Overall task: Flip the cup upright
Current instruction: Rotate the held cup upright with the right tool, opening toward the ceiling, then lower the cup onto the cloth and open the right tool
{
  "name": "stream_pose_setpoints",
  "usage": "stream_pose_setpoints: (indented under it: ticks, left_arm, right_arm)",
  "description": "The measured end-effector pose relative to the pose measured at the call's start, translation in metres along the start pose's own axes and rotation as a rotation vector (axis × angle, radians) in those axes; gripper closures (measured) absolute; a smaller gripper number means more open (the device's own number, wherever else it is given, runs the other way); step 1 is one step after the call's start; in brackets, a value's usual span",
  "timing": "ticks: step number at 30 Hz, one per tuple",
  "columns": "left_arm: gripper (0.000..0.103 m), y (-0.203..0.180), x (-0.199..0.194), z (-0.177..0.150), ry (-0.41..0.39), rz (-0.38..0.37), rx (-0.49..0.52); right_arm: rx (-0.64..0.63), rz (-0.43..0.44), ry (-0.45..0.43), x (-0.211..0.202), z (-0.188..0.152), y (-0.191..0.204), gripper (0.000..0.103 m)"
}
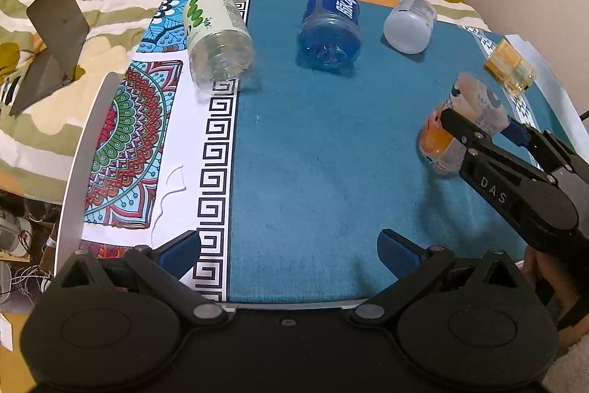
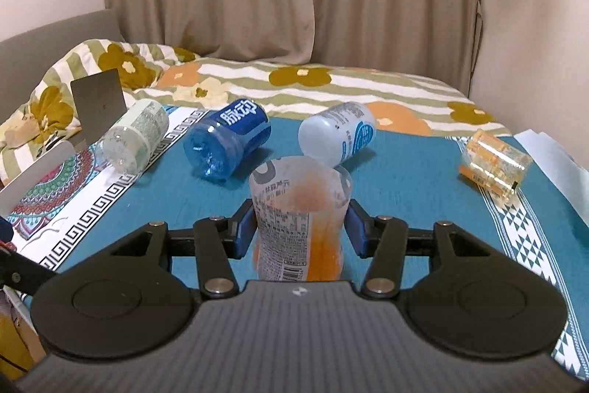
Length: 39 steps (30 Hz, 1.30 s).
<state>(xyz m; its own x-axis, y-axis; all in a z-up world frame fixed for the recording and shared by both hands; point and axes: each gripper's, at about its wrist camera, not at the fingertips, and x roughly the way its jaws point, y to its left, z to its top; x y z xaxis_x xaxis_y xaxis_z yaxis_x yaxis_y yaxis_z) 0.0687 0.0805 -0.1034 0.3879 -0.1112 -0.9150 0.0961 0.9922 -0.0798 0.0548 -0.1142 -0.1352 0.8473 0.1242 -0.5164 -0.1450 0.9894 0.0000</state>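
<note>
An orange cut-bottle cup [image 2: 300, 223] with a printed label stands nearly upright on the teal cloth, open end up, between the blue pads of my right gripper [image 2: 300, 227], which is shut on it. In the left wrist view the same cup [image 1: 464, 120] leans at the right with the right gripper [image 1: 482, 126] around it. My left gripper [image 1: 291, 255] is open and empty over the near edge of the table.
A clear green-label cup [image 1: 217, 35], a blue cup [image 1: 329, 24], a white cup [image 1: 408, 24] and a yellow cup [image 1: 510, 69] lie on their sides across the far table. A floral bed [image 2: 331, 80] lies behind; a grey card [image 1: 59, 21] stands at left.
</note>
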Motion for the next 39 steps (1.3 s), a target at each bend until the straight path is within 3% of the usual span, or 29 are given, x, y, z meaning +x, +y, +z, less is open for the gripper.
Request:
stream_pose_setpoints:
  ticks: [6,18,21,23,25,32,39]
  left_arm:
    - [0.000,0.003,-0.002,-0.001,0.003,-0.002,-0.011]
    - [0.000,0.003,-0.004,-0.006,0.000,0.008,-0.011]
    - [0.000,0.003,-0.006,-0.007,-0.005,0.014,-0.009]
    - [0.000,0.003,-0.008,-0.008,-0.009,0.019,-0.010]
    - [0.000,0.002,-0.011,-0.008,-0.014,0.022,-0.013]
    - [0.000,-0.012,-0.043,0.000,-0.074,0.014,-0.006]
    - [0.000,-0.037,-0.083,0.016,-0.180,0.007,0.007]
  right_arm:
    - [0.012,-0.001,0.040,-0.005,0.001,0.000,0.035]
    - [0.035,0.010,0.039,-0.008,0.000,-0.001,0.033]
    - [0.047,0.012,0.032,-0.008,-0.001,-0.001,0.018]
    - [0.058,0.011,0.025,-0.009,-0.001,0.000,0.000]
    - [0.063,0.008,0.024,-0.010,0.000,-0.001,0.000]
    - [0.073,0.010,0.110,-0.032,0.029,-0.013,0.000]
    - [0.096,0.012,0.285,-0.078,0.084,-0.049,0.000]
